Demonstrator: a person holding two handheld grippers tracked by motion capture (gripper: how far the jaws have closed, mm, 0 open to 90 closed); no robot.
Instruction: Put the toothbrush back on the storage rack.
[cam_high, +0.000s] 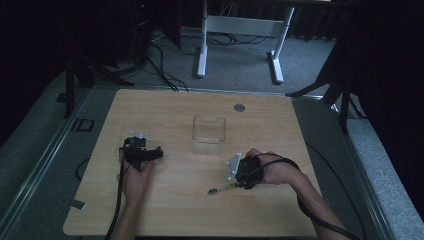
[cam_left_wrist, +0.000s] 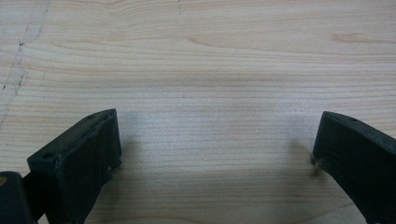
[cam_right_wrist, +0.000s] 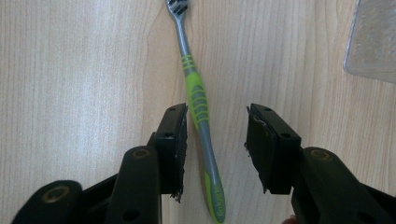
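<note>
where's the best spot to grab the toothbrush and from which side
Grip the toothbrush at its green ribbed handle, from straight above: it lies flat on the table, and the right gripper already straddles that stretch, jaws open either side, so closing across the narrow handle should work.

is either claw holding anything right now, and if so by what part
Nothing is held. The right claw straddles the toothbrush handle with its jaws apart and a visible gap on one side. The left claw is open over bare table.
</note>
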